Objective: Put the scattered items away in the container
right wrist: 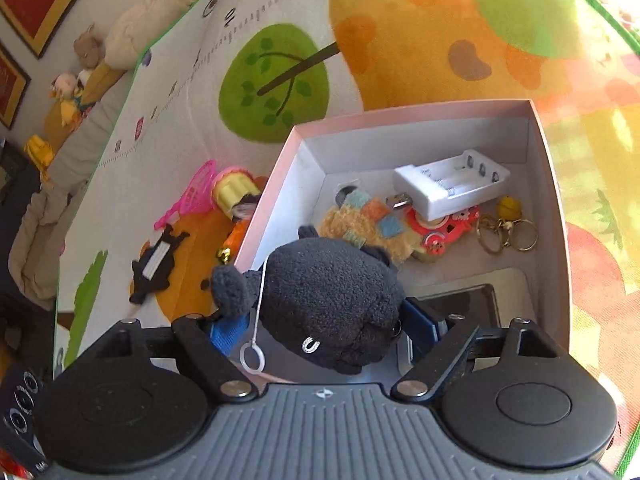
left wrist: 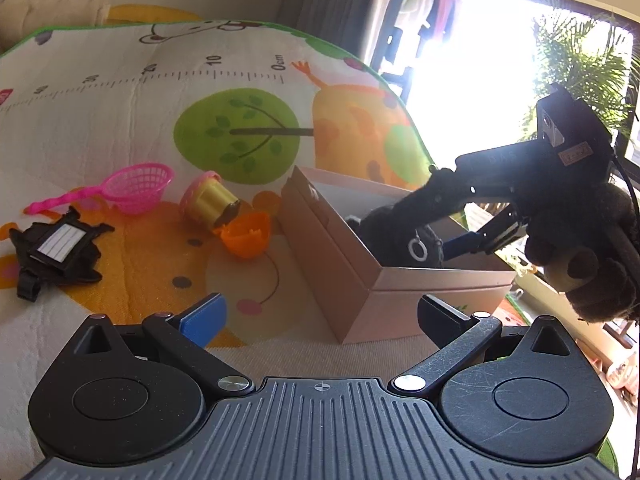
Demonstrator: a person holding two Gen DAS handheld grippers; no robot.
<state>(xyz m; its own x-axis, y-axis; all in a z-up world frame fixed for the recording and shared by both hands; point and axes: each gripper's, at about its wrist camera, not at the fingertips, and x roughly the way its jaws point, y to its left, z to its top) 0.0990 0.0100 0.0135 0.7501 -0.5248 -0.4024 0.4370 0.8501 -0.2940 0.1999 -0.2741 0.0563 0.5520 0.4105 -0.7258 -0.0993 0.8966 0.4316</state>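
A black plush toy [right wrist: 328, 300] with a white ring on a string sits between the fingers of my right gripper [right wrist: 324, 324] over the near left corner of the open cardboard box [right wrist: 548, 184]. The right pad lies against it and its ear covers the left pad. Seen from the left wrist, the right gripper [left wrist: 436, 220] reaches down into the box [left wrist: 332, 248] with the plush [left wrist: 392, 236]. My left gripper [left wrist: 324, 316] stands open and empty on the mat before the box. On the mat lie a pink net scoop [left wrist: 136, 186], a yellow toy cup [left wrist: 210, 202], an orange shell [left wrist: 246, 236] and a black tag [left wrist: 56, 248].
In the box lie a white battery holder [right wrist: 452, 186], a yellow patchwork plush [right wrist: 360, 220], a red toy [right wrist: 444, 228], key rings [right wrist: 508, 228] and a dark flat item [right wrist: 460, 304]. A colourful play mat [left wrist: 120, 120] covers the floor. Soft toys and cushions [right wrist: 80, 76] line the far wall.
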